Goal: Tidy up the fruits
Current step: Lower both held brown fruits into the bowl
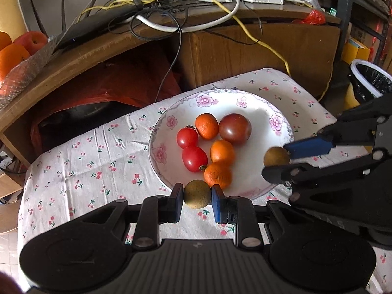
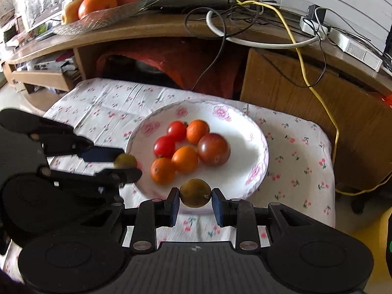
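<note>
A white flowered plate (image 1: 257, 112) (image 2: 242, 127) sits on a cherry-print cloth. It holds two red cherry tomatoes (image 1: 187, 137), three small oranges (image 1: 221, 150) and a dark red-brown tomato (image 1: 235, 128) (image 2: 213, 149). My left gripper (image 1: 197, 194) is shut on a small round brown fruit (image 1: 197, 197) above the plate's near rim. In the right wrist view the left gripper (image 2: 125, 163) is at the plate's left edge. My right gripper (image 2: 195, 193) is shut on a second brown fruit (image 2: 195, 196) over the near rim. From the left wrist view the right gripper (image 1: 279, 160) sits over the plate's right side.
The cloth-covered low table (image 1: 80, 161) ends close behind the plate. Beyond it stands a wooden desk (image 1: 232, 49) with tangled cables, a router and a tray of large oranges and apples (image 2: 98, 2). A bin lined with a black bag (image 1: 370, 80) stands at the right.
</note>
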`<action>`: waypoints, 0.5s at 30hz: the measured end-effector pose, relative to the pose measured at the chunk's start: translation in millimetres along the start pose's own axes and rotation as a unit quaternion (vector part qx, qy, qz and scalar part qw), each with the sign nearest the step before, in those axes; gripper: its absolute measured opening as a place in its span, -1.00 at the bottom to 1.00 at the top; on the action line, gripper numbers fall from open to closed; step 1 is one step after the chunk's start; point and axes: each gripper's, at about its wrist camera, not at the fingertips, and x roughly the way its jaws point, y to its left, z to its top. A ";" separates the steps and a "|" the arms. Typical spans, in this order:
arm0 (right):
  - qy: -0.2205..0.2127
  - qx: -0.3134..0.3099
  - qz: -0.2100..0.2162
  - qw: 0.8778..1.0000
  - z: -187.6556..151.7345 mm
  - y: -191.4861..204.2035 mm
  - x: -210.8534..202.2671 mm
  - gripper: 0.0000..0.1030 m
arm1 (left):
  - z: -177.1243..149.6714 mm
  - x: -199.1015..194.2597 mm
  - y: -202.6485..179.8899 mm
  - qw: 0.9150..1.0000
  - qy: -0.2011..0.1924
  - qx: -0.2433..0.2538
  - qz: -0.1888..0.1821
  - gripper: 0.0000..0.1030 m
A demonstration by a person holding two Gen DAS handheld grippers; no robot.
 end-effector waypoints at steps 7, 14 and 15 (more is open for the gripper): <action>-0.009 0.012 -0.004 1.000 4.8 -9.8 14.6 -0.51 | 7.3 16.5 -2.2 1.000 0.005 -0.005 0.012 -0.35; -0.016 0.034 -0.001 0.999 9.7 -14.2 21.3 -0.40 | 10.0 19.2 3.9 1.000 0.005 -0.020 0.018 -0.31; -0.016 0.036 -0.002 0.999 10.3 -15.3 21.8 -0.38 | 10.2 19.0 4.1 1.000 0.004 -0.021 0.020 -0.30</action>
